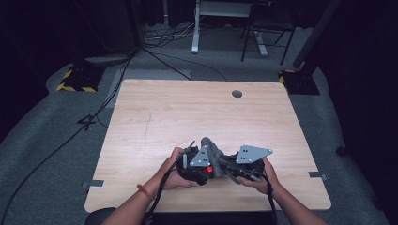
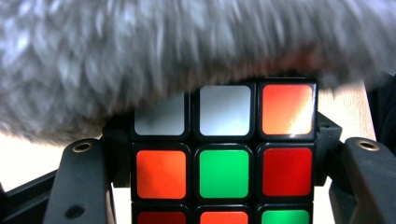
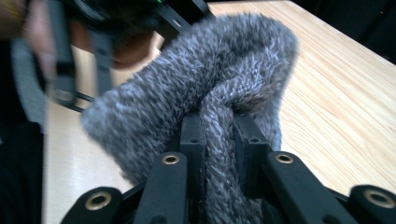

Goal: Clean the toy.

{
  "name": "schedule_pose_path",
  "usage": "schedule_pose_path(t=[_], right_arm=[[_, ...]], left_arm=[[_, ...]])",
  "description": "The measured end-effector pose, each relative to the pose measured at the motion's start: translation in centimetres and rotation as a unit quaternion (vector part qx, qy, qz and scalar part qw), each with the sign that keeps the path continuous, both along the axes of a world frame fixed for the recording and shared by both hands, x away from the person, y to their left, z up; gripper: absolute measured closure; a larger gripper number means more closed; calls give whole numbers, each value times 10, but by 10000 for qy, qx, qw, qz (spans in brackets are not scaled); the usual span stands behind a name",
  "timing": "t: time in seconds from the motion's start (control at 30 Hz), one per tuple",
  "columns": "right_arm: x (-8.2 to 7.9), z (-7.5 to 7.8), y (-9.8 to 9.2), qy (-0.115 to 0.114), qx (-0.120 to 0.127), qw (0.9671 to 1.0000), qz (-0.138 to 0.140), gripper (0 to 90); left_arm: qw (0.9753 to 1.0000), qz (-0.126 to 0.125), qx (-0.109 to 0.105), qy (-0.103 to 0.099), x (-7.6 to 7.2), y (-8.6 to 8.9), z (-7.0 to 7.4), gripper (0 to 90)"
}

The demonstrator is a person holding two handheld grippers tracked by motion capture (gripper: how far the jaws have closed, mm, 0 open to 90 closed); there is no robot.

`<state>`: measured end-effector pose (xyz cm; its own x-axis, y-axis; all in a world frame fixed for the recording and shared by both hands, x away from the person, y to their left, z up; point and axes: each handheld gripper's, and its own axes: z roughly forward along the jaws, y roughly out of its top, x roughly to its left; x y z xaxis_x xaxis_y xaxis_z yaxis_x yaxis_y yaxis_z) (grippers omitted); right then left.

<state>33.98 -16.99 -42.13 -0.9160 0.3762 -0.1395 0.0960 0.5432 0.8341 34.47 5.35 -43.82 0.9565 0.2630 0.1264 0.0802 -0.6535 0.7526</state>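
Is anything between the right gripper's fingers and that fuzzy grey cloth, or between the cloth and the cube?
Nothing visible does. The right gripper already pinches a fold of the fuzzy grey cloth. The cloth drapes over the top of the multicoloured puzzle cube held between the left gripper's fingers.

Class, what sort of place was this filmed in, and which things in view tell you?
Probably a lab or recording studio, not a home: a bare wooden table stands on grey carpet, cables trail across the floor, and dark curtains surround it.

Bare forearms, a red band (image 1: 145,191) on the left wrist; black tools topped by grey three-cornered plates (image 1: 252,154)
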Motion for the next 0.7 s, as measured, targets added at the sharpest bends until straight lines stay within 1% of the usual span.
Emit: schedule_pose_path(t=[0.03,0.1,0.13,0.2,0.27,0.3,0.33,0.37,0.43,0.5,0.57,0.6,0.63,0.7], right_arm=[[2,-1,-1,54,-10,10000,-55,766],[3,-2,-6,198,250,9995,77,766],[1,-1,-6,203,324,9991,174,766],[-4,4,-2,177,382,9987,302,766],[-6,7,1,143,416,9985,327,767],[-6,7,2,206,505,9979,362,766],[-5,7,3,259,553,9974,383,766],[-5,7,4,265,522,9976,372,766],[-5,5,7,211,380,9985,322,766],[-4,4,6,114,209,9995,205,766],[0,2,1,5,1,10000,-2,766],[3,0,-2,25,-64,9999,-83,766],[6,-3,-6,141,-54,9998,-126,766],[11,-10,-13,286,-96,9993,-227,767]], left_arm=[[10000,-8,-14,5,0,1,1,334],[10000,-21,-25,9,1,1,1,333],[10000,1,-41,30,1,0,0,333],[10000,-9,-15,16,0,-2,-1,331],[10000,-36,-1,9,1,-3,-1,331],[10000,-15,-8,32,1,-4,-2,330],[10000,10,36,15,0,-5,-3,330],[9999,30,108,-24,1,-6,-3,329],[9999,53,152,-6,1,-6,-5,330],[9999,57,85,10,1,-4,-4,331],[10000,78,-19,-17,1,0,0,332],[9999,79,-64,-55,1,2,3,332],[9999,92,-126,-72,1,4,5,332],[9994,80,-332,-64,1,8,9,332]])
